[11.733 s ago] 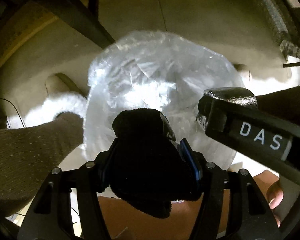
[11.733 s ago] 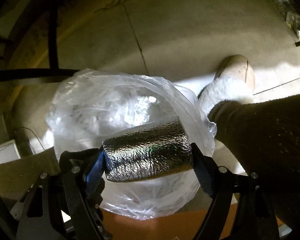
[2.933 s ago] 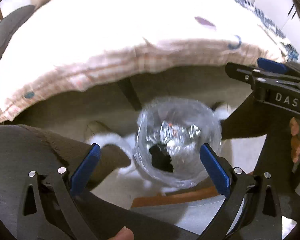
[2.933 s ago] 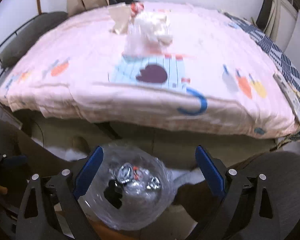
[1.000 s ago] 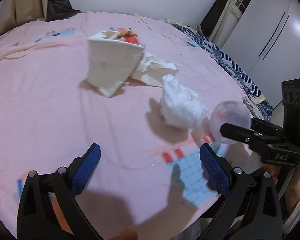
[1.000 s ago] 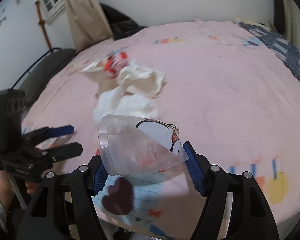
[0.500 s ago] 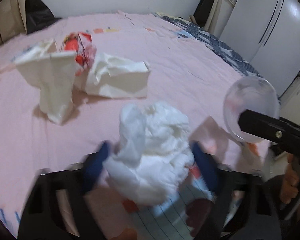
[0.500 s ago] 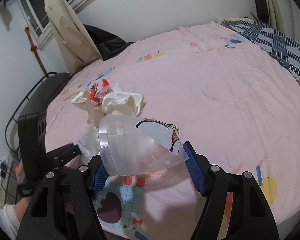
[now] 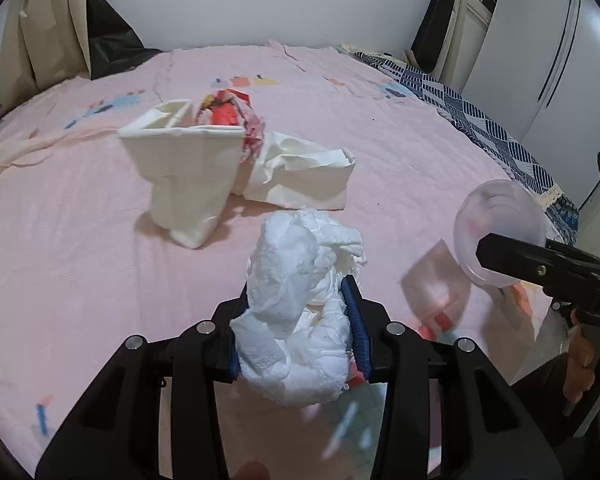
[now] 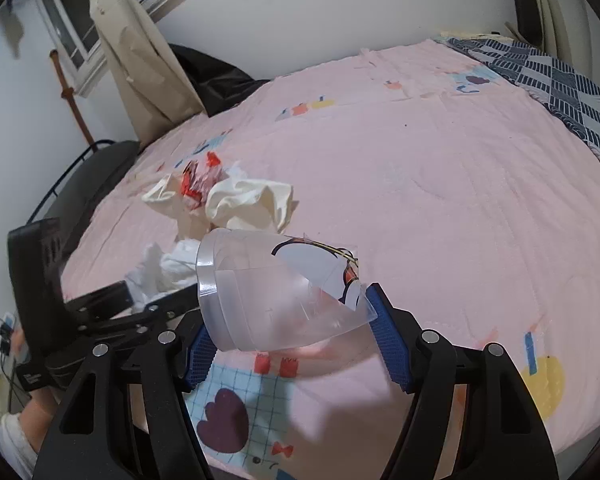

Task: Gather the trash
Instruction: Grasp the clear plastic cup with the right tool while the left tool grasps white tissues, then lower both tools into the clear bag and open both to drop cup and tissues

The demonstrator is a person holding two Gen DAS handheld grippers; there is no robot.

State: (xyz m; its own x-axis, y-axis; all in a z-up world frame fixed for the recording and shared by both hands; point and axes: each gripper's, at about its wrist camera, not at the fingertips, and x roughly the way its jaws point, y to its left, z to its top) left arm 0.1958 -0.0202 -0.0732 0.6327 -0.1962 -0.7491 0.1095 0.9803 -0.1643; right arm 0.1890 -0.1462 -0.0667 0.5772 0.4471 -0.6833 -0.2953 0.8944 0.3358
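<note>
The left gripper [image 9: 298, 332] is closing on a crumpled white tissue wad [image 9: 300, 304] between its jaws, seemingly just off the bed [image 9: 80, 240]: light, soft, best pinched mid-bulk. Right gripper [image 10: 288, 344] grasps a flimsy clear plastic cup [image 10: 272, 292].

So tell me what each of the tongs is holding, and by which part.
Left tongs, closing, have the crumpled tissue between them by its lower middle. Right tongs hold the clear plastic cup sideways across its body.

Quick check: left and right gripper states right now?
Left gripper: jaws closing on the crumpled white tissue between them.
Right gripper: holding the clear plastic cup.
</note>
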